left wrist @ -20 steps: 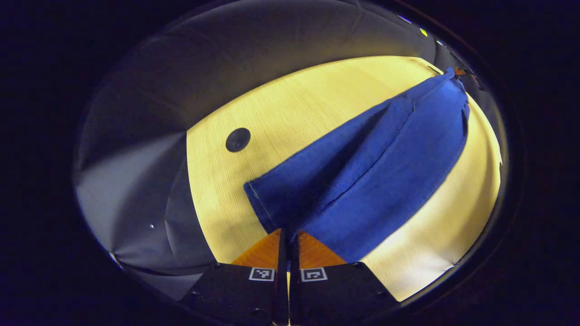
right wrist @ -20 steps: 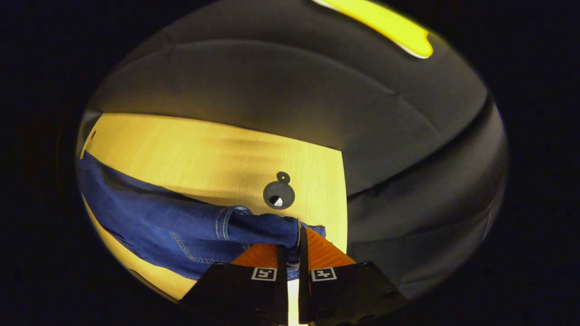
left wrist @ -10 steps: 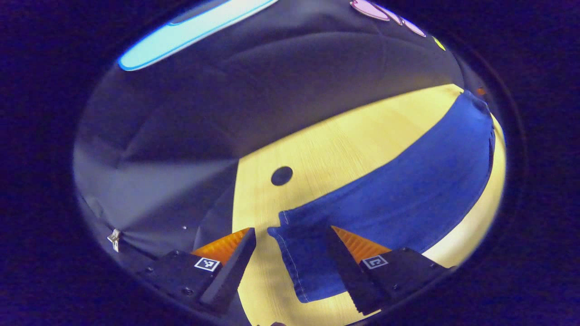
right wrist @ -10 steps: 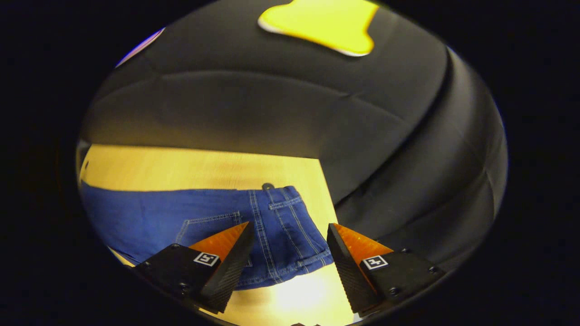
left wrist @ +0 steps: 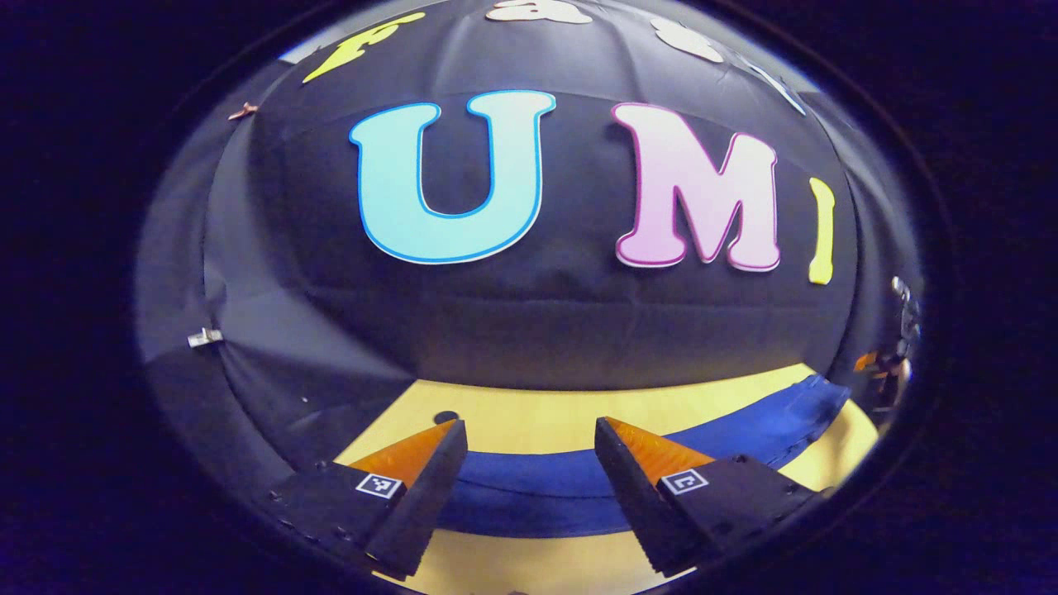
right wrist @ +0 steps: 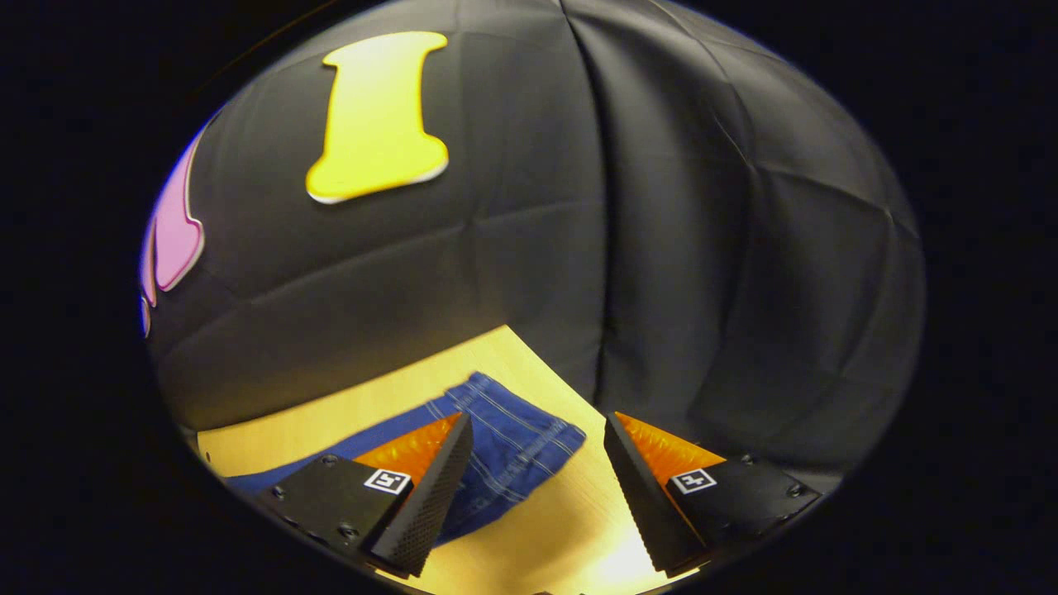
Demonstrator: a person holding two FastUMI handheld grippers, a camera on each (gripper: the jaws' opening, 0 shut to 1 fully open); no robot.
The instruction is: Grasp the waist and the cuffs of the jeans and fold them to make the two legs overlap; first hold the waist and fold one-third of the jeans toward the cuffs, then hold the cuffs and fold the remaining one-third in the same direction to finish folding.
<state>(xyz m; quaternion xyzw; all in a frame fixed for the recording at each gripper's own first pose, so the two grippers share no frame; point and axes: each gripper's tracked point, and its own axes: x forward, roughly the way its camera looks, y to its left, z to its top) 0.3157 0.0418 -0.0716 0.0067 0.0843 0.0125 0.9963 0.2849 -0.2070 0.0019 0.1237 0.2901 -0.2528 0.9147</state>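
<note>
The blue jeans (left wrist: 529,492) lie flat on the wooden table (left wrist: 661,405) as a long band running to the right in the left gripper view. My left gripper (left wrist: 529,426) is open above their near end, with nothing between its fingers. In the right gripper view the waist end of the jeans (right wrist: 517,446), with its pale seams, lies near the table's far corner. My right gripper (right wrist: 538,417) is open above it and holds nothing. Neither gripper touches the cloth.
A small dark cable hole (left wrist: 445,416) sits in the table near its far left corner. The black cloth wall (left wrist: 529,330) rises close behind the table. Bare wood (right wrist: 554,529) lies in front of the waist.
Both grippers were shut on the jeans a second ago, opened and let go, and have since lifted and tilted up toward the wall. The jeans now lie flat.
</note>
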